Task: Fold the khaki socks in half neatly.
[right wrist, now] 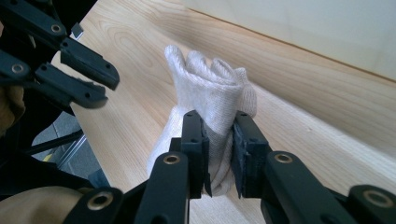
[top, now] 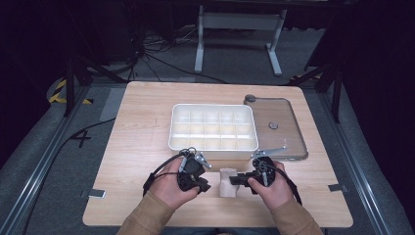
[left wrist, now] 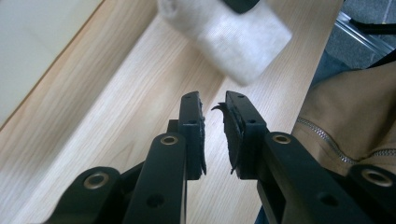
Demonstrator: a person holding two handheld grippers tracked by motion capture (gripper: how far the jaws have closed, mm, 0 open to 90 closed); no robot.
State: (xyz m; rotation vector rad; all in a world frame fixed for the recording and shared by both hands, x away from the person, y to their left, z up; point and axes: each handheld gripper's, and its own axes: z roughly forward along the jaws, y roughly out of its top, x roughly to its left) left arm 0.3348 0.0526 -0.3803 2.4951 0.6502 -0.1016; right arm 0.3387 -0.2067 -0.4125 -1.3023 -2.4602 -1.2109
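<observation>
Right tool point(right wrist: 218, 140) pinches rolled white cloth point(right wrist: 210, 93)

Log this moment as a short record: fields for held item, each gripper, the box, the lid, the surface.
held item: rolled white cloth, lifted off the table
right gripper: shut on the cloth
left gripper: open, nothing between its jaws, beside the cloth
box: white compartment tray, compartments look empty
lid: clear lid flat, right of the tray
surface: wooden table
</observation>
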